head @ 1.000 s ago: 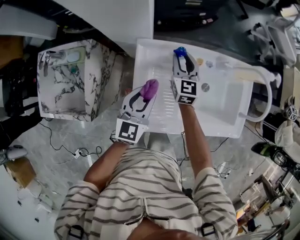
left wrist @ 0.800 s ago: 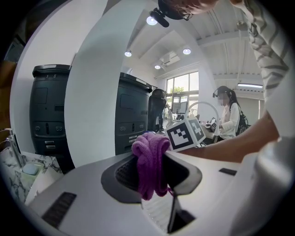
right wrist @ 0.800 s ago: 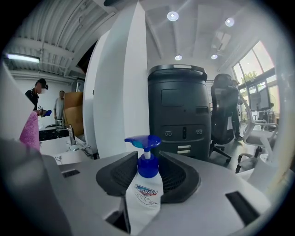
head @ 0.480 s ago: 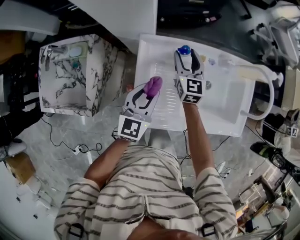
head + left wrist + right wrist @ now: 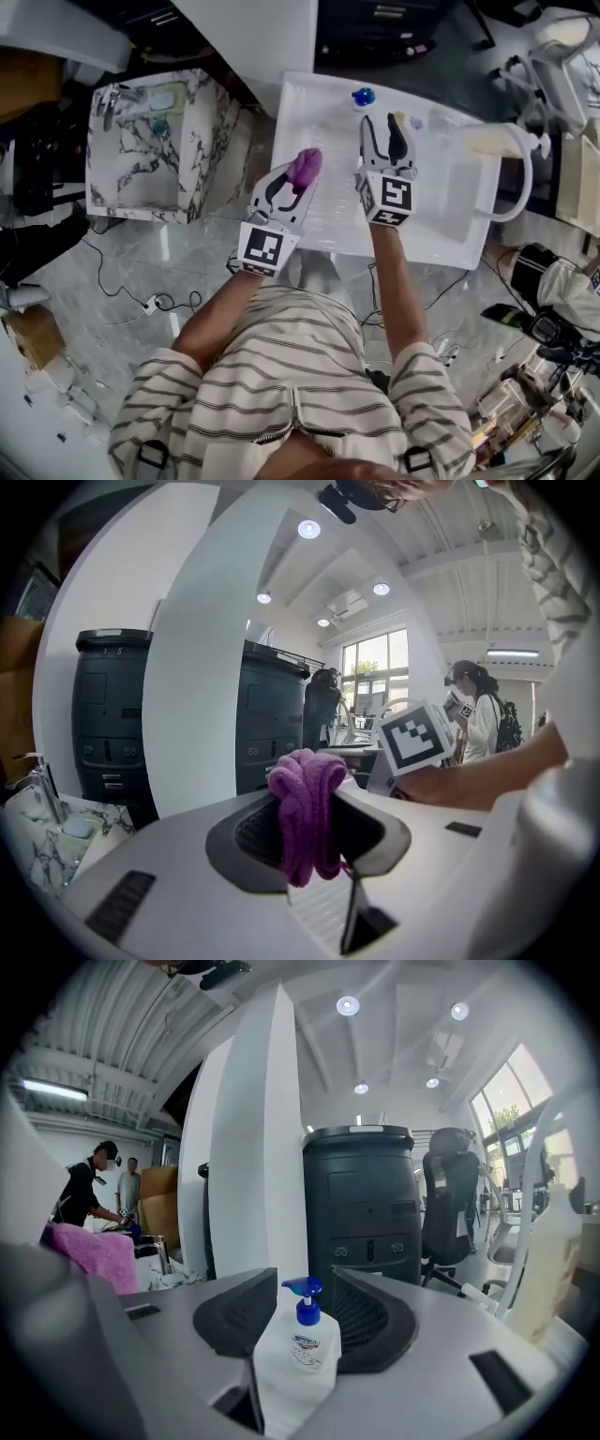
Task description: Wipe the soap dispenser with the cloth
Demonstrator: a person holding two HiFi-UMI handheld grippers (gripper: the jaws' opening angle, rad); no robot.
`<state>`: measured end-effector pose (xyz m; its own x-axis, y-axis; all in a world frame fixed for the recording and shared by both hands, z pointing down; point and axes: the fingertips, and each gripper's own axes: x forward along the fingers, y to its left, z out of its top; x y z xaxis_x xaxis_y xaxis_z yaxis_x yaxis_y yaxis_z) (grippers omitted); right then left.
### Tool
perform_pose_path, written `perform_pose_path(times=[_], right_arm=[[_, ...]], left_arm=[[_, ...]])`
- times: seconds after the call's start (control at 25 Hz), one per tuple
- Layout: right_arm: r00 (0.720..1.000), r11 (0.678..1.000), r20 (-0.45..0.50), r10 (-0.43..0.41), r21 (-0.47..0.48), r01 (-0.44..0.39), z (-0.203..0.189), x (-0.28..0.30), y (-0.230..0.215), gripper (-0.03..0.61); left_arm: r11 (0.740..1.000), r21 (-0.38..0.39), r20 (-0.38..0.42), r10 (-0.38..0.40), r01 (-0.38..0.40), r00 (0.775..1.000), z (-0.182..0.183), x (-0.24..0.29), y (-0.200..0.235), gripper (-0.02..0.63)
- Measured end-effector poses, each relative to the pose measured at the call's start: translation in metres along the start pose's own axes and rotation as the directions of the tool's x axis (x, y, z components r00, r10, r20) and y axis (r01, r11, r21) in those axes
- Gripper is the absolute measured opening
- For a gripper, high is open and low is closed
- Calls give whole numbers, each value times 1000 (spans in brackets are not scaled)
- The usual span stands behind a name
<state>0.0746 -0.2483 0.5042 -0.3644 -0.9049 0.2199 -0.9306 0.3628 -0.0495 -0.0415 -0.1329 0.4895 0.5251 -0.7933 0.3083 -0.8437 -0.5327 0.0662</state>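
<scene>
The soap dispenser (image 5: 362, 97), a white bottle with a blue pump, stands upright at the far rim of the white basin (image 5: 441, 211). My right gripper (image 5: 385, 122) sits just short of it and a little to its right, open. Its jaws have just been closing, with nothing between them. In the right gripper view the dispenser (image 5: 300, 1344) shows through the gap between the jaws, a short way ahead. My left gripper (image 5: 298, 176) hovers at the basin's left side, shut on a bunched purple cloth (image 5: 304, 167). The cloth (image 5: 306, 813) hangs folded between its pads.
A marble-patterned cabinet (image 5: 150, 155) stands left of the basin. A white curved pipe (image 5: 525, 178) arches over the basin's right end. A white pillar (image 5: 267, 37) rises behind. Cables (image 5: 159, 302) lie on the grey floor near the person's legs.
My right gripper was around the dispenser; it has let go and drawn back toward the person. The dispenser stands free. The left gripper with the cloth has barely shifted.
</scene>
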Motion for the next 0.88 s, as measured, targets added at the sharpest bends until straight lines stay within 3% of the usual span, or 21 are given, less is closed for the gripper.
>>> perform_pose_path(times=[0.36,0.88], right_arm=[[998,999,61,-12,33,10,50,-63,15,6],[997,999,81,2,47,-6,70,-140,49,8]], left_arm=[[999,-4,67,41,-41,997,32,-27,-5,123],[996,79,151,23,-35,988,71,-56,-26,123]])
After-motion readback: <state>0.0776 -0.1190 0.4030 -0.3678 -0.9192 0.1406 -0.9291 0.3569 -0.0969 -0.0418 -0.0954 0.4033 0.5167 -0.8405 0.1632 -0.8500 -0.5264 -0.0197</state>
